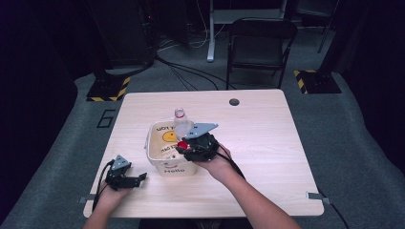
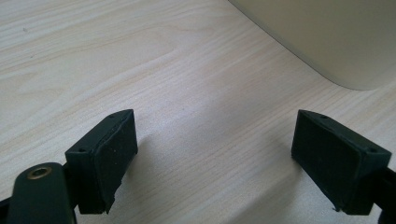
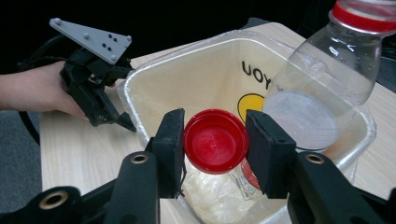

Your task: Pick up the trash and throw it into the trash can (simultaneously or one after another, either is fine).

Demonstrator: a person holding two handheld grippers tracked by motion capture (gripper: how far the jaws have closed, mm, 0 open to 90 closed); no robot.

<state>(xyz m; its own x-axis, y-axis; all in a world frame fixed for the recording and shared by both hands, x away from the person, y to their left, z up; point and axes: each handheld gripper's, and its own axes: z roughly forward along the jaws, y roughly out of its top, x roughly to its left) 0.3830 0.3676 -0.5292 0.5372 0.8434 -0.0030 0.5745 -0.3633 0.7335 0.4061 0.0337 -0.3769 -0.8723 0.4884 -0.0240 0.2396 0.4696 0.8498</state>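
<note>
A cream plastic bin (image 1: 157, 157) (image 3: 205, 60) with a yellow smiley face and black lettering stands near the table's middle. A clear uncapped bottle (image 1: 180, 123) (image 3: 322, 93) with a red neck ring leans inside it. My right gripper (image 1: 184, 147) (image 3: 215, 142) hovers over the bin, shut on a red bottle cap (image 1: 182, 144) (image 3: 215, 141). Crumpled clear plastic (image 3: 215, 191) lies in the bin under the cap. My left gripper (image 1: 142, 178) (image 2: 215, 158) rests open on the table to the left of the bin, nothing between its pads; it also appears in the right gripper view (image 3: 126, 122).
The light wooden table (image 1: 258, 143) has a round cable hole (image 1: 234, 101) at its far edge. A dark chair (image 1: 260, 45) and floor cables lie beyond the table. The bin's corner (image 2: 327, 42) shows close ahead of the left gripper.
</note>
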